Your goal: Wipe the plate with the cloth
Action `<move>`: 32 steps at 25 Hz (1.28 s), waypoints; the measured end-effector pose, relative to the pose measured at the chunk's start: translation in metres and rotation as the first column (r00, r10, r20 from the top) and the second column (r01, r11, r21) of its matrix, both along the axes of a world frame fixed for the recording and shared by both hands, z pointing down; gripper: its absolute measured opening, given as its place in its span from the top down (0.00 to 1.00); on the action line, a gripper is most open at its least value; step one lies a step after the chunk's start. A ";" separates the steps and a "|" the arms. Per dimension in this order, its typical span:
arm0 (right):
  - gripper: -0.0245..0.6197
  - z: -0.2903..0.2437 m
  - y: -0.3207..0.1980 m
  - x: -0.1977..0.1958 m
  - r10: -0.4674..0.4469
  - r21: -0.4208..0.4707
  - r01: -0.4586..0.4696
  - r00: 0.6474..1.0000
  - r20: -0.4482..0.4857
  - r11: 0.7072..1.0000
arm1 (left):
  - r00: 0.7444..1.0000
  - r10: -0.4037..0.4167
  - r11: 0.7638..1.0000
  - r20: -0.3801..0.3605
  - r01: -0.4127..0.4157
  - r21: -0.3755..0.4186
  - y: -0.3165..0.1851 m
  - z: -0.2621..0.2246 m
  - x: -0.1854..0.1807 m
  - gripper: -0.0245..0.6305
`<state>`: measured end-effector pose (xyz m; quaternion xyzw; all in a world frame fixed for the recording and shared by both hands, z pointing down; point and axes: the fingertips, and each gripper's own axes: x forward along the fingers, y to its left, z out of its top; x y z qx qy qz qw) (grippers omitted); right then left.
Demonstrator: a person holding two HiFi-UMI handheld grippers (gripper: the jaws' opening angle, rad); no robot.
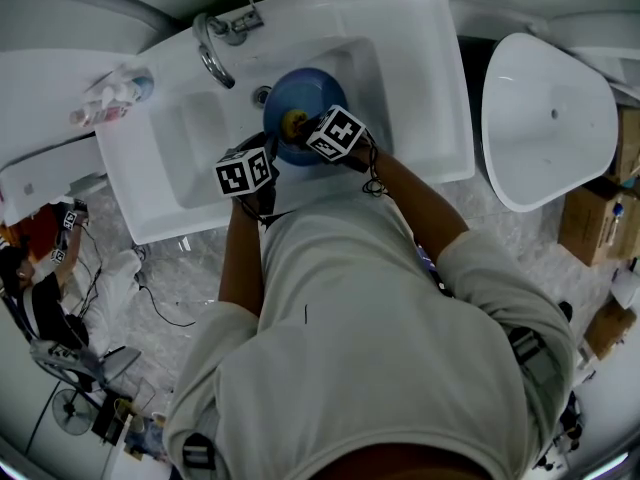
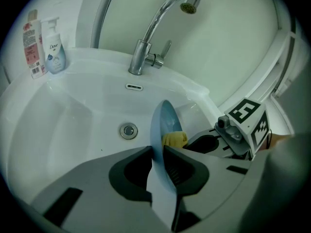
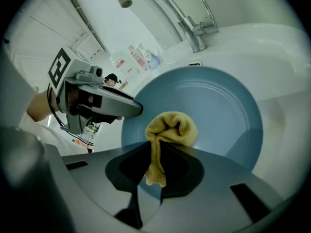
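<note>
A blue plate (image 1: 303, 96) stands on edge over the white sink basin (image 1: 195, 158). My left gripper (image 2: 156, 152) is shut on the plate's rim (image 2: 160, 130), which I see edge-on in the left gripper view. My right gripper (image 3: 155, 149) is shut on a yellow cloth (image 3: 170, 130) that is bunched and pressed against the plate's face (image 3: 214, 110). In the head view the cloth (image 1: 293, 123) shows at the plate's lower middle, between the marker cubes of the left gripper (image 1: 247, 171) and right gripper (image 1: 338, 134).
A chrome tap (image 2: 155, 33) arches over the basin, with the drain (image 2: 129, 130) below it. Two bottles (image 2: 43, 45) stand on the sink's far left corner. A white tub (image 1: 545, 118) and cardboard boxes (image 1: 592, 223) are to the right of the sink.
</note>
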<state>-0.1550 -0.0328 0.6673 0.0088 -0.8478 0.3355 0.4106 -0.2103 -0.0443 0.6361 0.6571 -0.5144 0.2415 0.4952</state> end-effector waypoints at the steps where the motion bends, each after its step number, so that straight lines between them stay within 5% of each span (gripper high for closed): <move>1: 0.87 0.002 -0.001 0.003 0.001 -0.007 -0.001 1.000 -0.007 1.000 | 1.000 0.001 1.000 0.000 -0.001 0.000 0.000 0.000 0.000 0.83; 8: 0.87 0.023 -0.009 0.031 0.022 0.004 -0.021 0.993 -0.118 1.000 | 1.000 0.010 1.000 0.006 -0.010 -0.001 -0.001 0.001 0.000 0.83; 18: 0.87 0.050 -0.037 0.068 0.160 0.003 -0.165 0.951 -0.264 0.986 | 1.000 0.023 1.000 0.005 -0.023 -0.003 -0.002 0.001 0.000 0.83; 32: 0.87 0.047 -0.089 0.060 0.335 0.075 -0.326 0.914 -0.231 0.942 | 1.000 0.019 1.000 -0.006 -0.019 0.006 -0.004 0.000 0.001 0.82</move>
